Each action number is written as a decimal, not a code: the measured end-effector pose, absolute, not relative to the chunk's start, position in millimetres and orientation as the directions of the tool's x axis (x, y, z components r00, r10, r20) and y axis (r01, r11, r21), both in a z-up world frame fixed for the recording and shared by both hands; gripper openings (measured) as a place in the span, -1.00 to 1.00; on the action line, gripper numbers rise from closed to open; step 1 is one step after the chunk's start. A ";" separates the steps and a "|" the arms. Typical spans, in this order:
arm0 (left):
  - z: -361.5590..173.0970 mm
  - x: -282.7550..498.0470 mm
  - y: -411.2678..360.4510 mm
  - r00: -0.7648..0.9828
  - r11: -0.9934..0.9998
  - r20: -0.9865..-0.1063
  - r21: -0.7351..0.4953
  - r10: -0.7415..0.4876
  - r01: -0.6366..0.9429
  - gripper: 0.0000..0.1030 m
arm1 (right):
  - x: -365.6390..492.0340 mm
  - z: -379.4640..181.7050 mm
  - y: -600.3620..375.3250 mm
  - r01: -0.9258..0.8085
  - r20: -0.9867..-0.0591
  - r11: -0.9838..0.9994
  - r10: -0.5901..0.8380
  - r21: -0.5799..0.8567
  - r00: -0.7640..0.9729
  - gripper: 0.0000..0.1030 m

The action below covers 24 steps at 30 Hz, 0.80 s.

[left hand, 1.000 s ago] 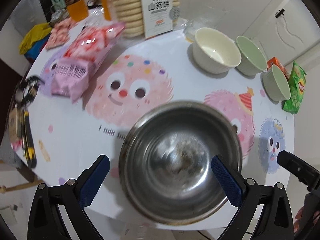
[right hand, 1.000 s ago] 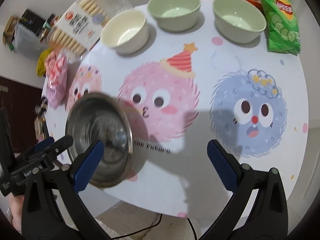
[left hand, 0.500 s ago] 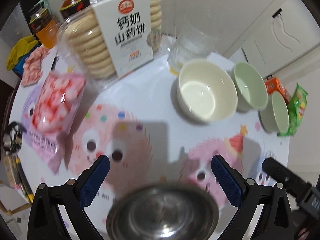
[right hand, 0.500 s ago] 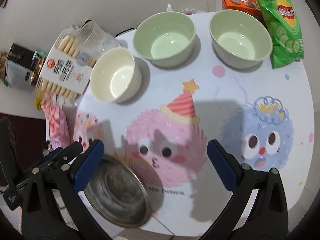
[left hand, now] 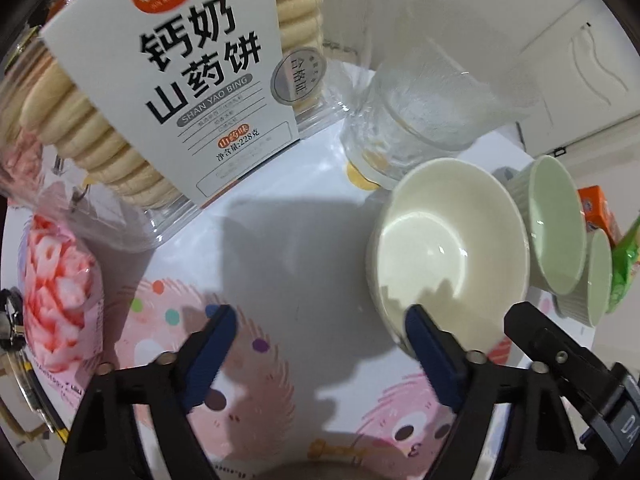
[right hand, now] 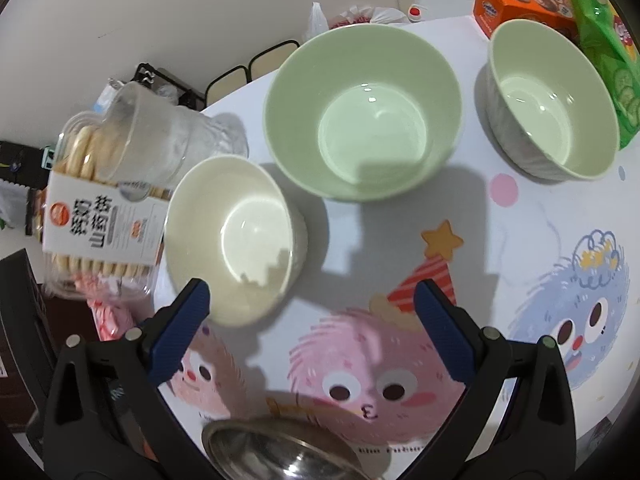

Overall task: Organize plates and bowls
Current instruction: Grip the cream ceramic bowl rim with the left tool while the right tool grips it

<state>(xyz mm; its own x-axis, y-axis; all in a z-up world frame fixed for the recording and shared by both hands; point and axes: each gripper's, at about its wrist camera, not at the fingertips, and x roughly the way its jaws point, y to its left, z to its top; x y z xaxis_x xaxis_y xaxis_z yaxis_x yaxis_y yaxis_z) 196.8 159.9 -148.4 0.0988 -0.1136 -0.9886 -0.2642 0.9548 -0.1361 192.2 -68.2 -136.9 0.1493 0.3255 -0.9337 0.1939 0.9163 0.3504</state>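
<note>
Your left hand-held gripper (left hand: 316, 344), jaws closing on nothing, had the cream ceramic bowl (left hand: 448, 248) just right of it.

A big clear box of round biscuits (left hand: 132, 92) stands at the back of the table. A clear glass jug (left hand: 412, 108) sits beside it. A pink snack bag (left hand: 60, 296) lies nearby. An orange box (right hand: 520, 4) touches a green chip bag (right hand: 604, 52)

Plain off-white wall (right hand: 200, 8), white panelled door (left hand: 580, 52), round cartoon-print table (right hand: 532, 240), black wire rack (right hand: 176, 80) behind.
</note>
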 end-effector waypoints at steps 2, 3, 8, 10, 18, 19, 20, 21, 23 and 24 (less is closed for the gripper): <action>-153.8 201.6 159.2 0.088 0.955 -0.990 -0.127 -0.107 -0.267 0.56 | 195.6 -144.4 -66.7 0.209 -0.936 0.914 0.326 0.348 0.134 0.67; -155.3 203.3 158.8 0.087 0.956 -0.990 -0.129 -0.109 -0.265 0.46 | 196.8 -147.6 -67.3 0.221 -0.939 0.914 0.318 0.340 0.128 0.59; -158.9 213.4 154.9 0.102 0.959 -0.988 -0.141 -0.119 -0.244 0.06 | 202.8 -160.8 -68.9 0.249 -0.943 0.909 0.316 0.333 0.107 -0.05; -158.6 218.4 151.4 0.107 0.959 -0.985 -0.159 -0.137 -0.233 -0.15 | 204.6 -164.9 -69.9 0.263 -0.938 0.901 0.332 0.346 0.099 -0.29; -157.0 233.7 131.8 0.122 0.959 -0.975 -0.209 -0.188 -0.191 -0.78 | 213.3 -165.6 -61.1 0.228 -0.934 0.906 0.340 0.357 0.111 -0.77; -156.5 233.8 130.1 0.123 0.960 -0.974 -0.213 -0.193 -0.184 -0.81 | 213.3 -165.4 -61.4 0.222 -0.935 0.908 0.337 0.355 0.113 -0.77; -156.0 234.6 127.5 0.123 0.961 -0.973 -0.214 -0.194 -0.176 -0.85 | 213.3 -164.9 -61.6 0.220 -0.935 0.909 0.338 0.355 0.112 -0.77; -156.0 234.9 121.9 0.123 0.964 -0.975 -0.206 -0.187 -0.169 -0.85 | 213.1 -164.8 -62.0 0.219 -0.934 0.909 0.338 0.355 0.112 -0.77; -154.9 236.0 117.6 0.123 0.967 -0.976 -0.198 -0.180 -0.163 -0.85 | 213.7 -164.7 -63.0 0.220 -0.934 0.908 0.339 0.357 0.113 -0.77; -153.6 235.7 119.0 0.124 0.965 -0.975 -0.202 -0.183 -0.165 -0.85 | 213.4 -164.0 -60.6 0.218 -0.934 0.909 0.338 0.356 0.113 -0.77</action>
